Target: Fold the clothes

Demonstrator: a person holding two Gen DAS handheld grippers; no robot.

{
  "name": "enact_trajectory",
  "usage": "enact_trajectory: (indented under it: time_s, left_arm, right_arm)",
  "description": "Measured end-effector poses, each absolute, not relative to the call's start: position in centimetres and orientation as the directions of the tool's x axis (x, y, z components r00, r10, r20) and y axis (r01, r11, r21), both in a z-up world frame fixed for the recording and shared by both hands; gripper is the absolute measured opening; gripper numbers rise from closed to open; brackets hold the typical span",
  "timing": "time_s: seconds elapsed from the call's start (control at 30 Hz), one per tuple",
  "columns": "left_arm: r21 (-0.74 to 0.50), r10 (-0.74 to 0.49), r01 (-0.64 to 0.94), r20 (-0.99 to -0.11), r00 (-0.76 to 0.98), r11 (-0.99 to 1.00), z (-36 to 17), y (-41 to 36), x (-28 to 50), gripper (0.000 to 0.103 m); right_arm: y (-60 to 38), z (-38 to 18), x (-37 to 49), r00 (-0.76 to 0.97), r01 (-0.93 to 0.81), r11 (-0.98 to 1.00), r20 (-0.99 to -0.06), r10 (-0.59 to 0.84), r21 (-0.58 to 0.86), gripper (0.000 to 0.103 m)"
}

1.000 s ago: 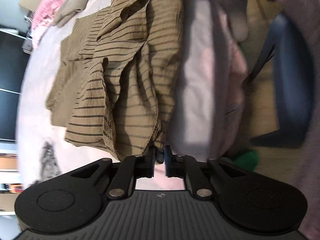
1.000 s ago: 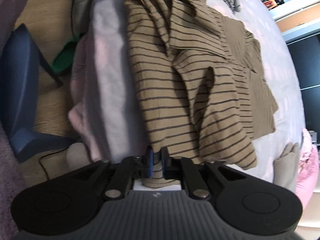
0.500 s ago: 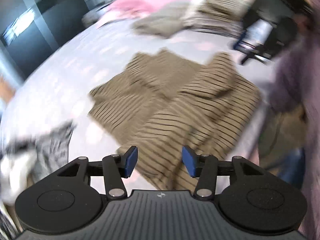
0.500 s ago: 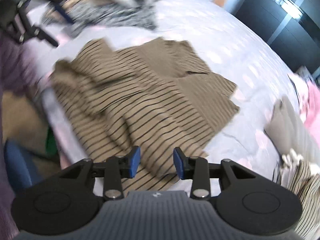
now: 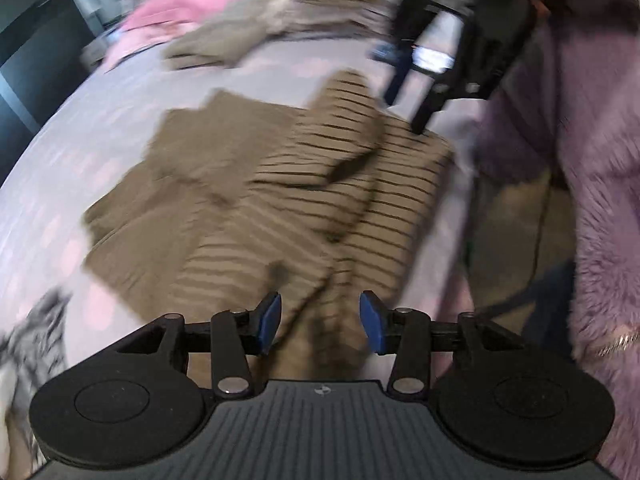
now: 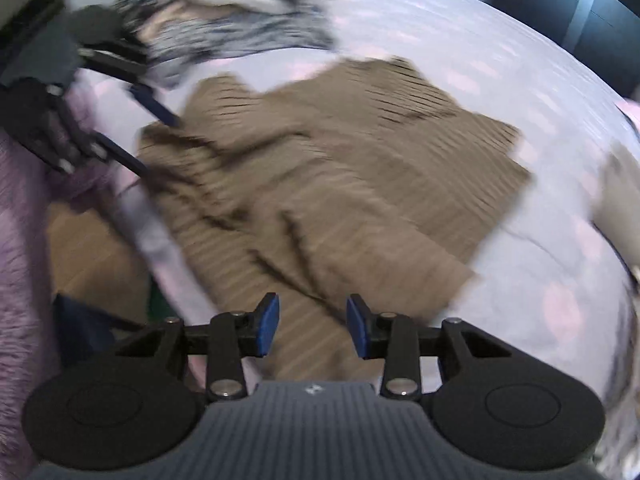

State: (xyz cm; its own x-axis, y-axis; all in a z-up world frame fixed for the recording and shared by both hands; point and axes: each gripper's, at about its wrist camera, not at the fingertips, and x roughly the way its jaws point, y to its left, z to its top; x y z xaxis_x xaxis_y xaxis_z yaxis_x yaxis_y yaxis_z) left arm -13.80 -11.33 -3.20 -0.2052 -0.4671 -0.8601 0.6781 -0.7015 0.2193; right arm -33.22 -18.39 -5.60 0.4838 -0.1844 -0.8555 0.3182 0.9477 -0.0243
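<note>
Left wrist view: a brown striped garment [image 5: 304, 200] is seen spread, rumpled, on a bed [image 5: 100, 128] covered in a pale sheet with pink dots. The left hand-held gripper [image 5: 319, 323] is held above the garment's near edge; its blue pads are parted and closing, with cloth seen beneath the gap but nothing pressed between them. The right hand-held gripper [image 5: 404, 92] is seen at the upper right over the far corner of the garment, its state not told from here. A pink item [image 5: 192, 4] and a beige piece of clothing [image 5: 224, 40] are shown at the far end of the bed, and a fluffy purple sleeve [image 5: 580, 160] along the right edge.

Right wrist view: the same garment [image 6: 328, 200] is shown from the opposite side, much blurred. The right hand-held gripper [image 6: 312, 326] is held over its near edge, pads moderately apart and closing, nothing gripped. The left hand-held gripper [image 6: 148, 132] is seen at the upper left with its fingers spread at the garment's edge. A grey and white patterned fabric [image 6: 232, 20] is shown beyond it, which appears only as a sliver at the left wrist view's lower left; the pink item is seen only from the left.

The garment is judged to be light, soft and limp, likely to sag and crease; it would best be taken by its corners or hem edges
</note>
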Motion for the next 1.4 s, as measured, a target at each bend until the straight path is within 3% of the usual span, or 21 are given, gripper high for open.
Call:
enact_trajectory:
  time_s: [0.1,0.17,0.37,0.43,0.5,0.57,0.8,0.87,0.97,1.07,1.4]
  left_arm:
    - [0.243,-0.473,0.656,-0.858,-0.197,-0.715,-5.4,-12.0,-16.0,0.035]
    - [0.242,-0.474,0.660,-0.858,-0.196,-0.711,-6.4,-12.7,-16.7,0.034]
    - [0.330,-0.505,0.657,-0.858,-0.090,-0.678,-8.6,-14.1,-17.6,0.030]
    - [0.347,-0.514,0.660,-0.855,-0.070,-0.666,-8.7,-14.1,-17.4,0.025]
    - [0.362,-0.529,0.673,-0.847,-0.051,-0.645,-8.7,-14.2,-17.1,0.008]
    - [0.358,-0.541,0.695,-0.840,-0.052,-0.624,-8.2,-14.5,-16.6,0.002]
    - [0.300,-0.585,0.789,-0.805,-0.092,-0.536,-4.9,-14.9,-14.4,0.001]
    - [0.272,-0.590,0.819,-0.801,-0.098,-0.506,-4.2,-15.1,-13.8,0.001]
    - [0.246,-0.596,0.843,-0.796,-0.106,-0.478,-3.6,-15.4,-13.4,0.000]
    - [0.238,-0.596,0.841,-0.794,-0.120,-0.486,-3.2,-15.2,-13.6,0.000]
    - [0.268,-0.565,0.736,-0.804,-0.185,-0.622,-3.5,-12.4,-15.5,0.000]
  right_arm:
    - [-17.6,-7.1,-31.5,0.472,0.268,0.963,-0.869,-0.152,-0.022,0.019]
    - [-17.6,-8.1,-30.8,0.465,0.270,0.963,-0.872,-0.152,-0.024,0.016]
    - [-17.7,-10.7,-29.0,0.441,0.257,0.964,-0.879,-0.181,-0.070,0.017]
    - [-17.5,-10.6,-28.8,0.444,0.255,0.960,-0.868,-0.221,-0.114,0.018]
    - [-17.3,-9.8,-29.0,0.472,0.257,0.955,-0.844,-0.256,-0.146,0.019]
    - [-17.5,-9.0,-29.0,0.498,0.281,0.945,-0.816,-0.294,-0.170,0.020]
    - [-19.3,-8.5,-28.9,0.472,0.359,0.904,-0.790,-0.392,-0.234,0.023]
    - [-19.2,-7.8,-29.4,0.514,0.345,0.922,-0.787,-0.342,-0.176,0.023]
    - [-18.2,-6.5,-29.9,0.577,0.282,0.953,-0.774,-0.261,-0.111,0.032]
    - [-16.5,-6.3,-29.9,0.602,0.174,0.982,-0.782,-0.162,-0.069,0.033]
    - [-14.0,-11.5,-27.5,0.468,0.134,0.965,-0.843,-0.264,-0.228,0.027]
